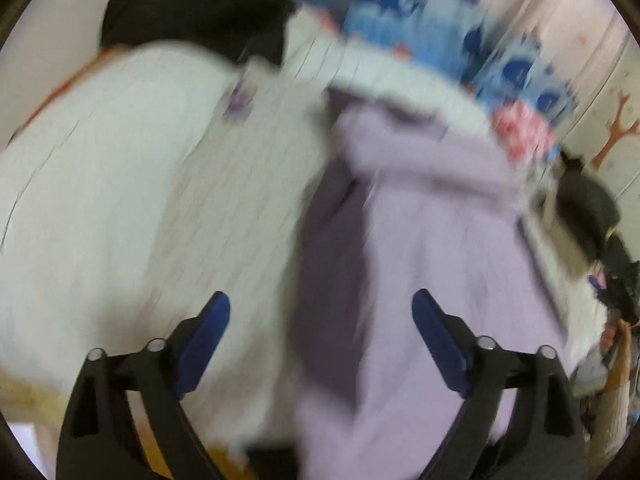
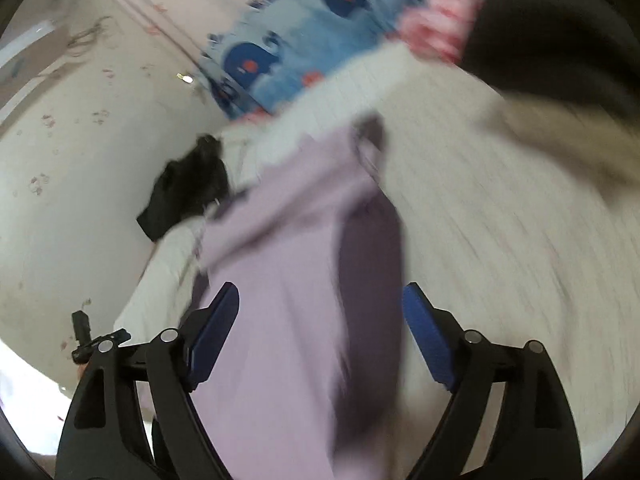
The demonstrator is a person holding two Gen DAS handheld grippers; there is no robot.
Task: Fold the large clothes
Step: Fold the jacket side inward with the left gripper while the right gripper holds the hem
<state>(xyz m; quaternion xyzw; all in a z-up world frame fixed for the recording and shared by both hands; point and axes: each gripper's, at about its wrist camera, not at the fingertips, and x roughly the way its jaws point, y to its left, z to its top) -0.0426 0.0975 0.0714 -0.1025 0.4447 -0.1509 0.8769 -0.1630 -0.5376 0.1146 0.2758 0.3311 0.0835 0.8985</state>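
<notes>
in the left view my left gripper (image 1: pixel 321 312) stands wide and empty, and the lilac garment (image 1: pixel 432 240) lies below and ahead of it on the white bed (image 1: pixel 120 200). in the right view my right gripper (image 2: pixel 321 304) is also wide with nothing pinched, the garment directly under it. it looks soft, light and floppy, so i think an edge or corner is best to take.

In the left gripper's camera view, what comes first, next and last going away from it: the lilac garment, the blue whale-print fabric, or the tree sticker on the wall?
1. Lilac garment, right beneath the left gripper.
2. Blue whale-print fabric, past the garment at the top.
3. Tree sticker, on the wall, far right.
</notes>
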